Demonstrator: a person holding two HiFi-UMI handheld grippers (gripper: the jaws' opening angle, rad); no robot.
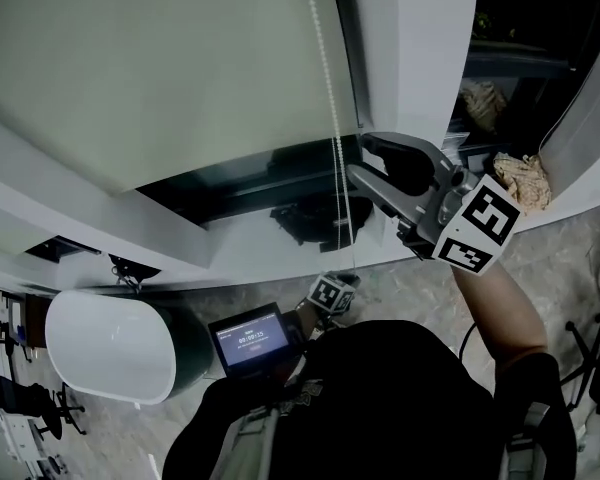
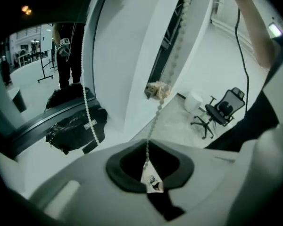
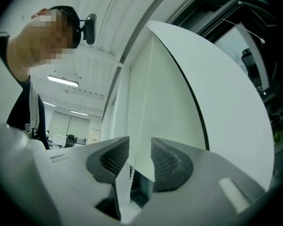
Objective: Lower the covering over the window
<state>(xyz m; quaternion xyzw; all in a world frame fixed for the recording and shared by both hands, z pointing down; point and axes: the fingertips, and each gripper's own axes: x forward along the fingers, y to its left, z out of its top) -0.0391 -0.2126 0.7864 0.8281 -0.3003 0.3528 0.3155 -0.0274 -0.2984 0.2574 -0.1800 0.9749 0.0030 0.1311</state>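
Observation:
A pale roller blind [image 1: 160,68] covers most of the window, leaving a dark strip of glass [image 1: 240,183] under its bottom edge. A white bead chain [image 1: 332,88] hangs down beside the blind. My left gripper [image 1: 342,286] is low, near my body, and shut on one strand of the chain [image 2: 172,65], which runs up taut from its jaws [image 2: 150,175]. The other strand [image 2: 87,109] hangs free at the left. My right gripper [image 1: 358,158] is raised beside the chain. In the right gripper view it [image 3: 134,161] is open, with a thin strand between the pads [image 3: 166,163] and the blind [image 3: 179,93] ahead.
A black bag [image 1: 310,220] lies on the white sill [image 1: 230,258], and a crumpled tan cloth [image 1: 520,178] sits further right. A white rounded tub [image 1: 110,343] stands on the floor at the left. An office chair [image 2: 224,112] stands behind. A small screen [image 1: 250,338] glows near my left hand.

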